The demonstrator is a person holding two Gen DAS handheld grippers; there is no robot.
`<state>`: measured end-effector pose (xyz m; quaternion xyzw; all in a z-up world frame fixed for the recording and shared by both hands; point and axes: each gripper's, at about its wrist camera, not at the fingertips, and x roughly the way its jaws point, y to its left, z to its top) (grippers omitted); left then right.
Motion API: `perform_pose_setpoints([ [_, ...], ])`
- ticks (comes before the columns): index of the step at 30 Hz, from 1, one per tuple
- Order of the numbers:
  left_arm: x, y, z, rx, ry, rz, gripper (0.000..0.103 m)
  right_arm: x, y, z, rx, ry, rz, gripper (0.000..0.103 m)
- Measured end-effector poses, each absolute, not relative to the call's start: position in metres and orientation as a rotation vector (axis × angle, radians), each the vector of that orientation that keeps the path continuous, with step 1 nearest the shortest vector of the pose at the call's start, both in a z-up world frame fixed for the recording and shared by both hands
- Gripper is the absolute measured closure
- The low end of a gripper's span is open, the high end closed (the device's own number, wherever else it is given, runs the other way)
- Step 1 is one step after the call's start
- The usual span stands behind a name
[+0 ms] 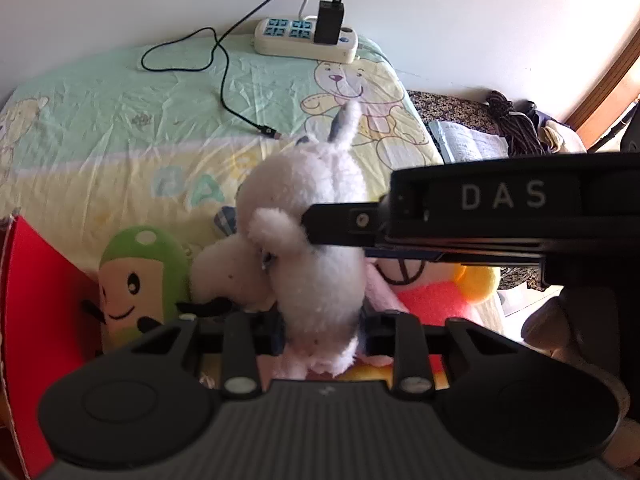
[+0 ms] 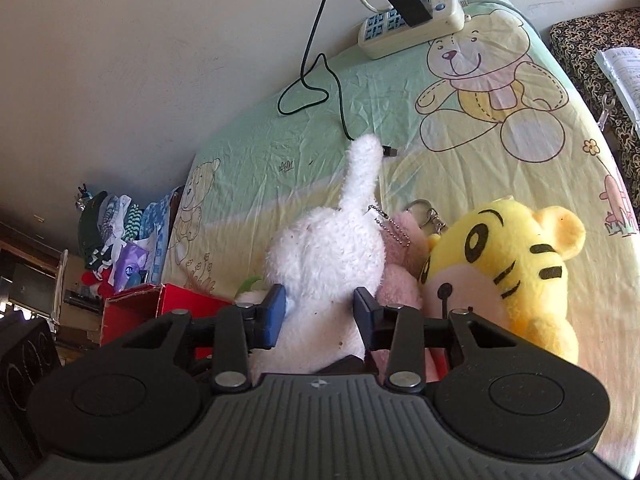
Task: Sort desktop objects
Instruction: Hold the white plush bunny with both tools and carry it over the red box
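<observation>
A pastel cover printed with cartoon bears [image 2: 488, 76] is spread over the surface, which is backed by a plain white wall. At its far edge a cream power strip [image 1: 306, 39] is seen, with a black adapter [image 1: 329, 21] plugged in and a black cable [image 1: 224, 80] looped across the cloth toward the white plush toy [image 1: 308, 232].

The white plush toy is gripped by both tools. The right gripper [image 2: 320, 312] is closed partway on its body — the blue pads [image 2: 276, 314] are pressed into the fur on either side. The left gripper [image 1: 320, 336] is drawn in on the toy's lower end, though its fingertips are largely hidden by fur (how firmly it is pinched cannot be told). In the left view the right tool is seen from the side, reaching in from the toy's right.

Left of the white toy, a green-capped plush with a smiling face [image 1: 136, 280] and a red box [image 1: 36, 300] are shown by the left camera; only a corner of that box [image 2: 160, 300] is caught by the right one. Right of the toy, a yellow tiger plush [image 2: 516, 276] and a pink plush with a ball chain [image 2: 400, 264] are fully shown only in the right view — along with piled clutter [image 2: 116, 248] beyond the cover's edge.
</observation>
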<state>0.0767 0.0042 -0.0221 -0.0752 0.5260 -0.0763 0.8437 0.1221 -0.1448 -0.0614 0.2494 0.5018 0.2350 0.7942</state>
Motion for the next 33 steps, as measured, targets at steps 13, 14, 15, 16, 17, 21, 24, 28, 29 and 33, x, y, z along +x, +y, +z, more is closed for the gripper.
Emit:
perform_pose_setpoints([
  [13, 0.016, 0.011, 0.05, -0.085, 0.904, -0.171, 0.074, 0.075, -0.147, -0.005, 0.501, 0.922, 0.597, 0.074],
  [14, 0.01, 0.014, 0.057, -0.069, 0.88, -0.159, 0.074, 0.073, -0.144, 0.001, 0.492, 0.905, 0.607, 0.074],
  [15, 0.005, 0.018, 0.061, -0.056, 0.861, -0.148, 0.074, 0.07, -0.141, 0.006, 0.491, 0.891, 0.619, 0.074],
  [16, -0.001, 0.023, 0.067, -0.041, 0.841, -0.135, 0.074, 0.069, -0.137, 0.01, 0.493, 0.875, 0.637, 0.074],
  [17, -0.006, 0.028, 0.071, -0.029, 0.824, -0.121, 0.074, 0.067, -0.133, 0.015, 0.495, 0.859, 0.658, 0.074],
  [21, -0.027, 0.066, 0.079, -0.023, 0.791, -0.068, 0.074, 0.064, -0.103, 0.025, 0.499, 0.817, 0.734, 0.074],
  [24, -0.04, 0.102, 0.079, -0.009, 0.777, -0.027, 0.074, 0.058, -0.068, 0.028, 0.482, 0.792, 0.786, 0.074],
  [28, -0.056, 0.157, 0.076, -0.002, 0.779, 0.02, 0.074, 0.049, -0.01, 0.024, 0.46, 0.768, 0.838, 0.074],
  [29, -0.059, 0.171, 0.074, 0.002, 0.78, 0.033, 0.074, 0.048, 0.005, 0.022, 0.461, 0.769, 0.848, 0.074],
  [33, -0.072, 0.232, 0.055, 0.035, 0.808, 0.076, 0.074, 0.043, 0.067, 0.012, 0.453, 0.782, 0.899, 0.074],
])
